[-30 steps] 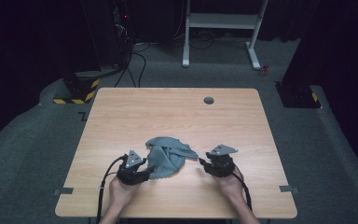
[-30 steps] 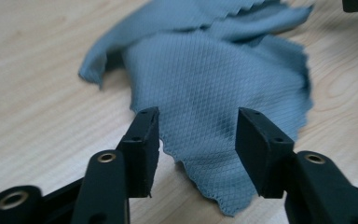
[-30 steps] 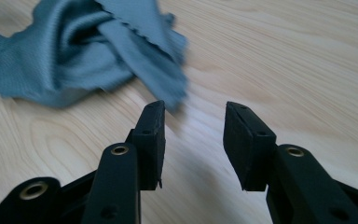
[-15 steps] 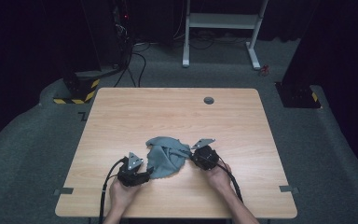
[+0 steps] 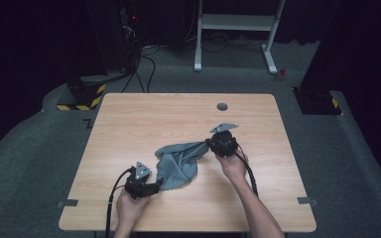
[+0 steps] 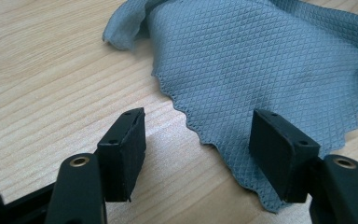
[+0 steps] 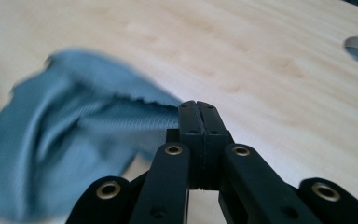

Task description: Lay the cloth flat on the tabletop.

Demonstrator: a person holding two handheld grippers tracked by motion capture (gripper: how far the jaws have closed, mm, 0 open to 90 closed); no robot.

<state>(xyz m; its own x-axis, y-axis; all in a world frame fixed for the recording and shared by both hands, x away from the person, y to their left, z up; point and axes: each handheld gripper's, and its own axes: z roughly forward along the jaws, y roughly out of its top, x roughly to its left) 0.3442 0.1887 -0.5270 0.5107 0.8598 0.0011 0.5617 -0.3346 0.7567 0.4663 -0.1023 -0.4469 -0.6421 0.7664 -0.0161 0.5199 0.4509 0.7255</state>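
Grey cloth (image 5: 178, 161) now stretched from table (image 5: 129, 129) centre toward far right, 1 corner clamped in right gripper (image 5: 211, 143), up off the wood. Left gripper (image 6: 198, 140) just opened, jaws apart, straddling near scalloped edge. Likely unfolding; next, regrip that edge.

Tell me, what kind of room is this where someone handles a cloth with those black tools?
Probably a lab or recording studio: a bare wooden table on grey carpet, dark curtains around, cables and equipment behind, and a grey cloth worked with handheld grippers.
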